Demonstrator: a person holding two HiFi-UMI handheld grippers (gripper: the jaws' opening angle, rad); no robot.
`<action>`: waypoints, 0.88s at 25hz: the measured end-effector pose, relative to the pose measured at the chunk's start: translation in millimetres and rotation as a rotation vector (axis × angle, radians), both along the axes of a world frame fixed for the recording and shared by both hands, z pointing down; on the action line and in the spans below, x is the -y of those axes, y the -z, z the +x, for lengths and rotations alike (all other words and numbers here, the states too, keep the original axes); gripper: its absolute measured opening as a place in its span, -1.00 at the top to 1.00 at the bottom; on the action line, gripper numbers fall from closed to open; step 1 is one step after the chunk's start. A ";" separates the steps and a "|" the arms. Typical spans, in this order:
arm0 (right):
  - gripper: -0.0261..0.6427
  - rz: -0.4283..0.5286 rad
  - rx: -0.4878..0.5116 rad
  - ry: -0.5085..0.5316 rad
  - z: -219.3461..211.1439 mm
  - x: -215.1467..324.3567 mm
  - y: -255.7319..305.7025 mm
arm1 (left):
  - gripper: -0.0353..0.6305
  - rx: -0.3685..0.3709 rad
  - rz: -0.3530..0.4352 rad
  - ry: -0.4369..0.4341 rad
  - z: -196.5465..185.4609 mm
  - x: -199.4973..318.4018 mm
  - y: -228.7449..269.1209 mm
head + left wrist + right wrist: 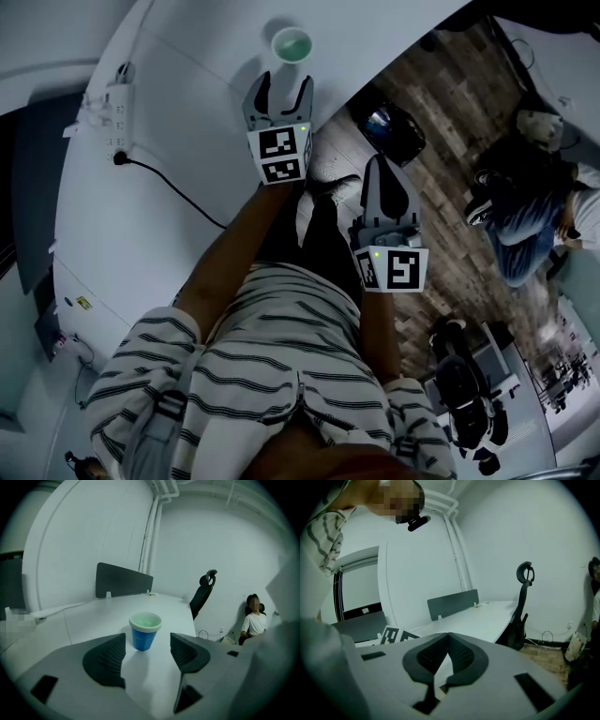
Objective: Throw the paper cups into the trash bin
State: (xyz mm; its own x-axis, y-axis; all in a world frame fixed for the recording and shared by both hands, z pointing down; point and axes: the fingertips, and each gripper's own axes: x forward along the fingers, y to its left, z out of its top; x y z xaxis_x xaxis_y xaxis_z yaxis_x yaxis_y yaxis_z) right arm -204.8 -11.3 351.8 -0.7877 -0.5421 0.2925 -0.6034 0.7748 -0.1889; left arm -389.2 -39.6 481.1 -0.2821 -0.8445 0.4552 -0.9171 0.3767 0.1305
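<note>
The left tongs (283, 84) stand open and empty, aimed at the paper cups (145, 631), a nested stack just ahead, toward the curved edge of the tabletop (169, 169). The right tongs (380, 169) are closed on nothing. The stack stands upright, long axis vertical, mouth up; grasping and binning both seem still to do.

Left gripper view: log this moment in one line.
left gripper: open, facing blue white-rimmed paper cup, no contact | cup: upright on white table | right gripper: shut, empty

I see the stack of blue paper cups (144, 632), pale green inside, standing upright on the white table (93, 616).
</note>
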 end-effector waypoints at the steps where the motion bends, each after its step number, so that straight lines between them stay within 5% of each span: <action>1: 0.89 -0.001 -0.002 -0.002 0.1 -0.2 -1.1 | 0.00 0.003 -0.004 -0.002 -1.5 2.2 -2.4; 22: 0.89 -0.038 -0.023 -0.038 -0.3 5.4 -20.2 | -0.08 0.059 -0.103 -0.057 -22.5 44.1 -40.1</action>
